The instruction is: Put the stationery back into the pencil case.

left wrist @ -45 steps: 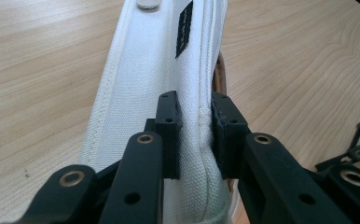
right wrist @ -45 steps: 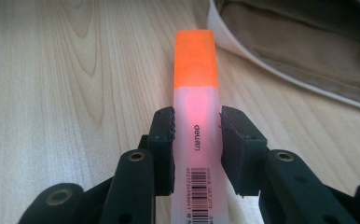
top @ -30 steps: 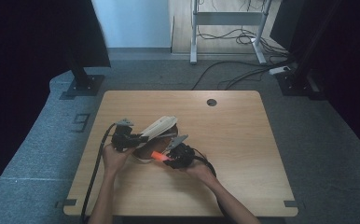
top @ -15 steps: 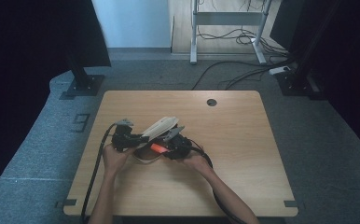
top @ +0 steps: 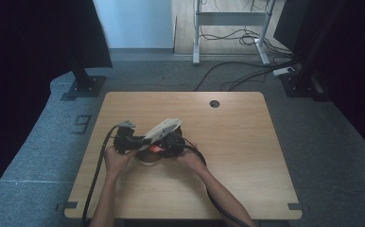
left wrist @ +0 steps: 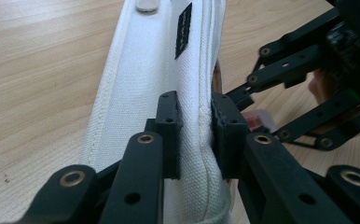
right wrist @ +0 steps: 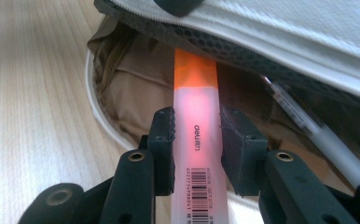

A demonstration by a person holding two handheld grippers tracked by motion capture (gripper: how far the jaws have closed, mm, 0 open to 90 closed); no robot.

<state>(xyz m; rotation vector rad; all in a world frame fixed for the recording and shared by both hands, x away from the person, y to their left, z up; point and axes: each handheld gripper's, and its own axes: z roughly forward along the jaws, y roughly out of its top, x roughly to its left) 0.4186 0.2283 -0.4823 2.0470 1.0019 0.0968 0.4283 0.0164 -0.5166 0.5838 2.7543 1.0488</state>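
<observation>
Wooden table [top: 247, 142], pencil case [top: 164, 127] amid bare margins

Raised pouch flap [right wrist: 280, 32] and pen [right wrist: 318, 135] crowd the opening.

Black claw [left wrist: 194, 135] with riveted linkage arms, ribbed pads, trailing black cables, bare forearms
</observation>
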